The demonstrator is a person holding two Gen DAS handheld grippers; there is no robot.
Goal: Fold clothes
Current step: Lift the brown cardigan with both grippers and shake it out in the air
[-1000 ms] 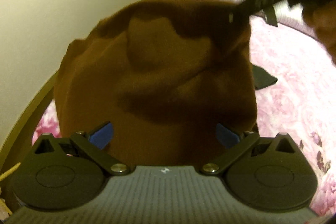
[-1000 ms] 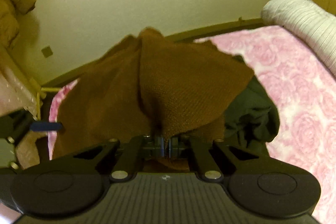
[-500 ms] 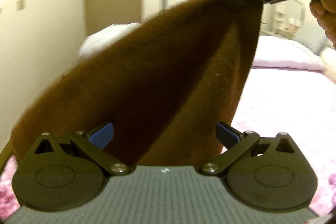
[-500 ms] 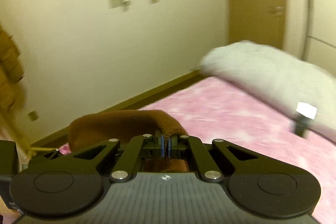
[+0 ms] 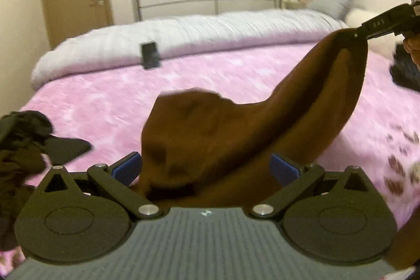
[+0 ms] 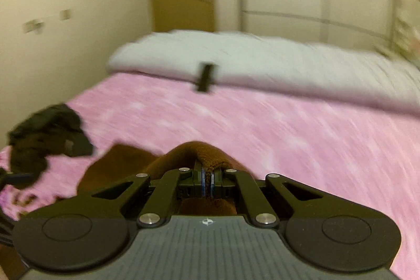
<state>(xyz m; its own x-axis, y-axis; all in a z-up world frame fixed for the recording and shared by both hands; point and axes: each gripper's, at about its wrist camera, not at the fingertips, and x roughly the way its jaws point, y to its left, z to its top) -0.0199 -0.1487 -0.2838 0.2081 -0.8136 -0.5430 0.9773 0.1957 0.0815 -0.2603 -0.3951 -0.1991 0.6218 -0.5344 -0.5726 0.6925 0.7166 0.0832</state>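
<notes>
A brown knitted garment [image 5: 236, 138] hangs above the pink bed cover [image 5: 105, 96]. My right gripper [image 6: 208, 181] is shut on one edge of the brown garment [image 6: 207, 154]; it also shows in the left wrist view [image 5: 359, 36] holding the cloth's high corner at the upper right. My left gripper [image 5: 206, 165] is open, its blue pads wide apart, and the brown cloth drapes down between the fingers without being pinched.
A pile of black clothes [image 5: 23, 143] lies at the left on the bed, also in the right wrist view [image 6: 47, 135]. A white duvet [image 5: 183, 36] with a small black object [image 5: 150, 55] lies at the far side. More dark cloth [image 5: 404, 72] sits far right.
Both grippers swung away from the wall toward the middle of the bed. The garment, earlier filling the left view, now stretches lower from the left gripper up to the right one.
</notes>
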